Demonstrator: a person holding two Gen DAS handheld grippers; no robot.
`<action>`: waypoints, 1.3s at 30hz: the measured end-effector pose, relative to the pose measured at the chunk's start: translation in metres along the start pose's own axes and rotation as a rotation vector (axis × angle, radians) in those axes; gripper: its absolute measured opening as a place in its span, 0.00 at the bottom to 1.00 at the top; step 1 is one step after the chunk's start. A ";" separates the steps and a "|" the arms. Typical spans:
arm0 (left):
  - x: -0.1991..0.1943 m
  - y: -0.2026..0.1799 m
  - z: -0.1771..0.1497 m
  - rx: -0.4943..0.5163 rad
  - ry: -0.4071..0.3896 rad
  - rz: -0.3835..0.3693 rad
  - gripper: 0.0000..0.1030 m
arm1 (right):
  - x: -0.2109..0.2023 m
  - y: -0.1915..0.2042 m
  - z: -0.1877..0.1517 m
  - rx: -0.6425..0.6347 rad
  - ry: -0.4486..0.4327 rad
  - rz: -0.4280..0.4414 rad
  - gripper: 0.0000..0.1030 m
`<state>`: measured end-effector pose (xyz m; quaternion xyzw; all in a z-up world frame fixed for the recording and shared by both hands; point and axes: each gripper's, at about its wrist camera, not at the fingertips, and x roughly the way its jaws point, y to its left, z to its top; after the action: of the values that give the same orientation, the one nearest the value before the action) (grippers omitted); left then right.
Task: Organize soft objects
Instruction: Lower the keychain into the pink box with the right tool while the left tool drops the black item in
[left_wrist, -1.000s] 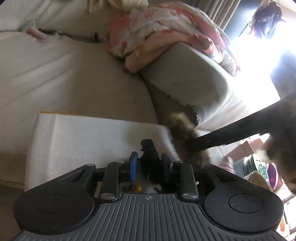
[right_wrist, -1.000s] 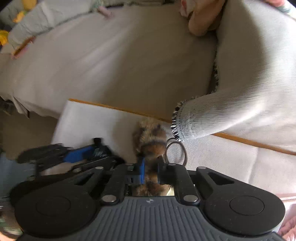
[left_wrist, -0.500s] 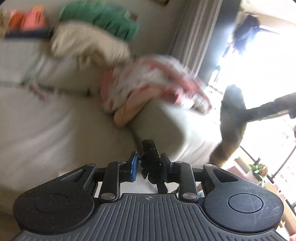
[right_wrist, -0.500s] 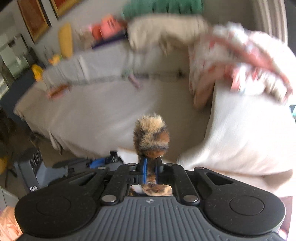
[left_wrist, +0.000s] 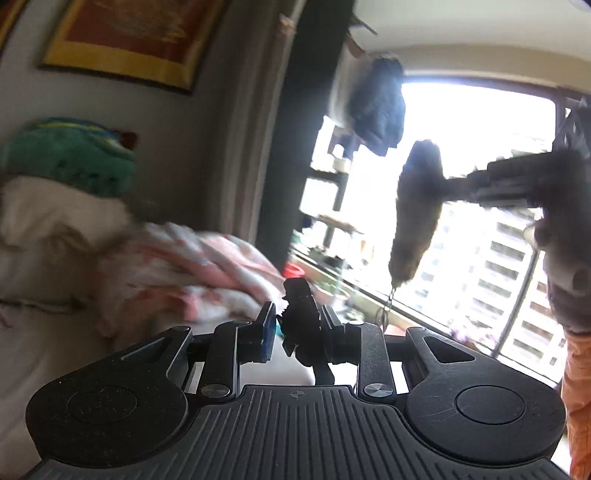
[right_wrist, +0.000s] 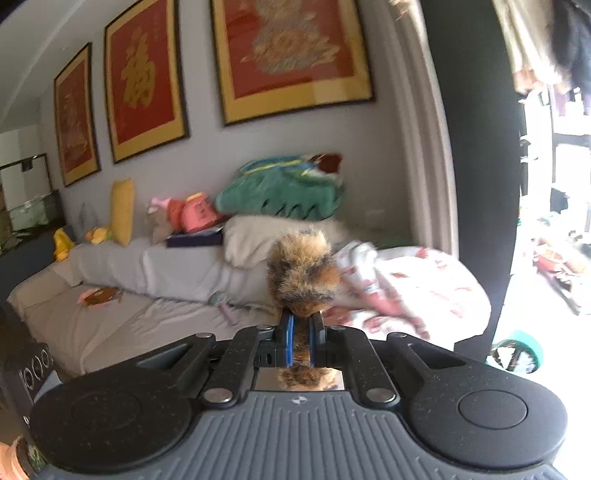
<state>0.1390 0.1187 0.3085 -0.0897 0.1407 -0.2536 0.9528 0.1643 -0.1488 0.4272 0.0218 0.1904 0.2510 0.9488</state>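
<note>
My right gripper (right_wrist: 300, 325) is shut on a brown furry tail toy (right_wrist: 303, 273), held upright in the air above the sofa. In the left wrist view the same toy (left_wrist: 415, 214) hangs at the upper right, a key ring dangling below it, gripped by the right gripper (left_wrist: 454, 184). My left gripper (left_wrist: 297, 317) is shut on a small black soft object (left_wrist: 301, 317) that sticks up between its fingers. A green cushion (right_wrist: 280, 192), a cream pillow (right_wrist: 255, 236) and a pink patterned blanket (right_wrist: 413, 288) lie on the sofa's far end.
The grey sofa (right_wrist: 122, 317) runs along the wall under framed red pictures (right_wrist: 291, 55). Small plush toys (right_wrist: 192, 214) and a yellow cushion (right_wrist: 122, 210) sit on its back. A dark curtain (right_wrist: 480, 184) and a bright window (left_wrist: 480, 184) stand at the right.
Both grippers have lifted away from the white cushion and tilted upward, each still holding its object. The views now show the wall and window instead of the seat.
</note>
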 end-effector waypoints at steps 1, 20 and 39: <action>0.012 -0.009 -0.004 -0.004 0.022 -0.017 0.29 | -0.006 -0.009 -0.001 0.004 -0.005 -0.005 0.07; 0.112 0.000 -0.136 -0.211 0.180 0.030 0.30 | 0.032 -0.083 -0.105 0.109 0.188 0.036 0.08; -0.093 0.106 -0.223 -0.311 0.150 0.498 0.30 | 0.205 -0.074 -0.326 0.034 0.663 -0.129 0.22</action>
<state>0.0399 0.2344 0.0926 -0.1784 0.2653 0.0066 0.9475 0.2417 -0.1320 0.0432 -0.0575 0.4936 0.1806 0.8488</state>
